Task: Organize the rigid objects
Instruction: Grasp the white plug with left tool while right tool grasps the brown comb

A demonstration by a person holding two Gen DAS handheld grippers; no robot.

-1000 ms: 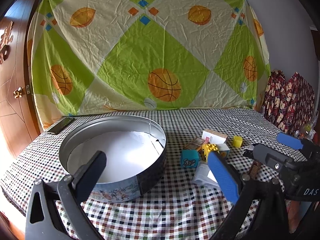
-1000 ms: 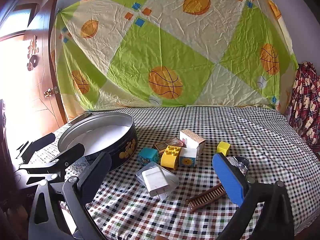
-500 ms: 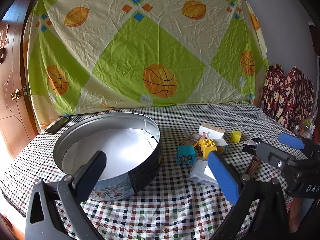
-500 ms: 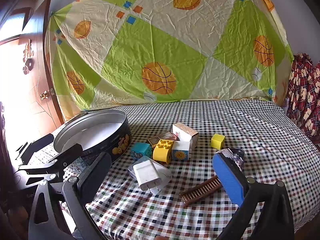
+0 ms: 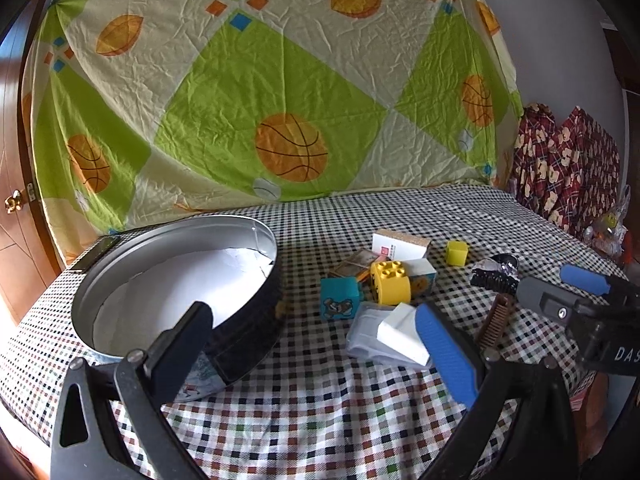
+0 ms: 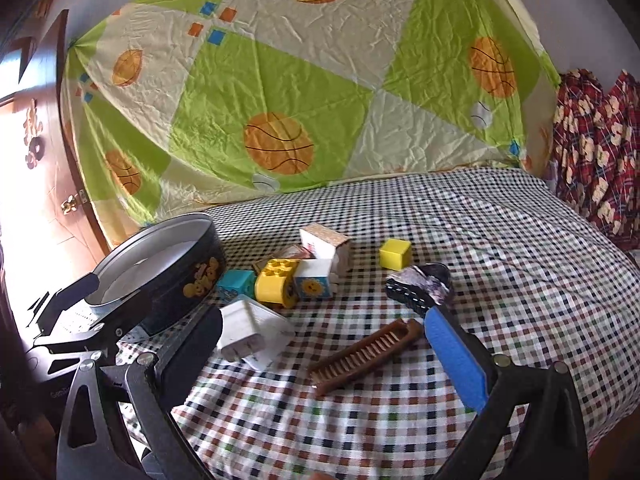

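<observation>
A: Nearest in the left wrist view?

B: The left gripper (image 5: 316, 344), jaws spread wide with nothing between them, low in the frame over the checked cloth (image 5: 320, 408). The right gripper (image 6: 324, 354) fills the bottom of its own view, equally wide and holding nothing.

A: Between the right one's fingers?

B: A brown comb (image 6: 366, 354) lies at lower centre on the cloth. Left of it a white charger (image 6: 240, 330) rests on a clear packet (image 6: 276, 328).

A: And the container?

B: A round tin (image 5: 256, 320) at centre left of the left view. White paper (image 5: 176, 296) lines its floor; none of the toys are inside. The right view shows it at middle left.

A: Where are the toys?

B: Mid-frame, right of the tin: a teal cube (image 5: 339, 297), a yellow brick (image 5: 391, 282), a sun block (image 6: 314, 284) touching the brick, and a white box (image 5: 400, 243) behind them. A yellow cube (image 5: 457, 253) stands apart to the right. A dark hair clip (image 6: 420, 286) is near the right gripper's blue finger (image 6: 456, 360).

A: Farthest?

B: A basketball sheet (image 5: 280, 92) hangs across the top.
</observation>
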